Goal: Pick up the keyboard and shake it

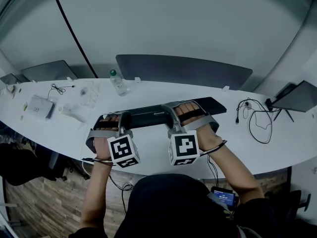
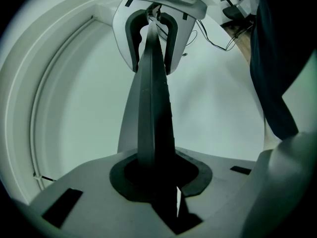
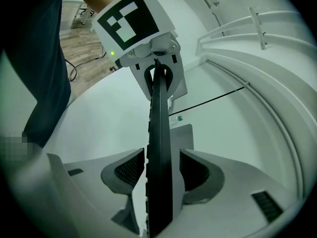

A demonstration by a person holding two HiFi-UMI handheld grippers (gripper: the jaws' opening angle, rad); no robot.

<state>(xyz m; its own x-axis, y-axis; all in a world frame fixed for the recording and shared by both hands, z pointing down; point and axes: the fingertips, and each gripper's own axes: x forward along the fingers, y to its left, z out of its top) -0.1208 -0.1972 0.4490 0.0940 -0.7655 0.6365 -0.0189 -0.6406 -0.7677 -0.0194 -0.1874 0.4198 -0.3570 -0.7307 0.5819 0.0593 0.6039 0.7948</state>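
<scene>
A long black keyboard (image 1: 148, 115) is held over the white table (image 1: 153, 155) by both grippers. My left gripper (image 1: 114, 121) is shut on its left end, and my right gripper (image 1: 186, 112) is shut on it right of the middle. In the left gripper view the keyboard (image 2: 153, 108) runs edge-on out of the clamped jaws (image 2: 156, 170) to the right gripper (image 2: 153, 29) at the far end. In the right gripper view the keyboard (image 3: 159, 148) passes edge-on between the jaws (image 3: 158, 182) toward the left gripper (image 3: 158, 76).
A water bottle (image 1: 118, 82) stands behind the keyboard. A small white box (image 1: 40, 105) and clear packets lie at the left. Looped cables (image 1: 257, 119) and a dark device (image 1: 297, 97) are at the right. Grey divider panels (image 1: 183, 71) line the table's far edge.
</scene>
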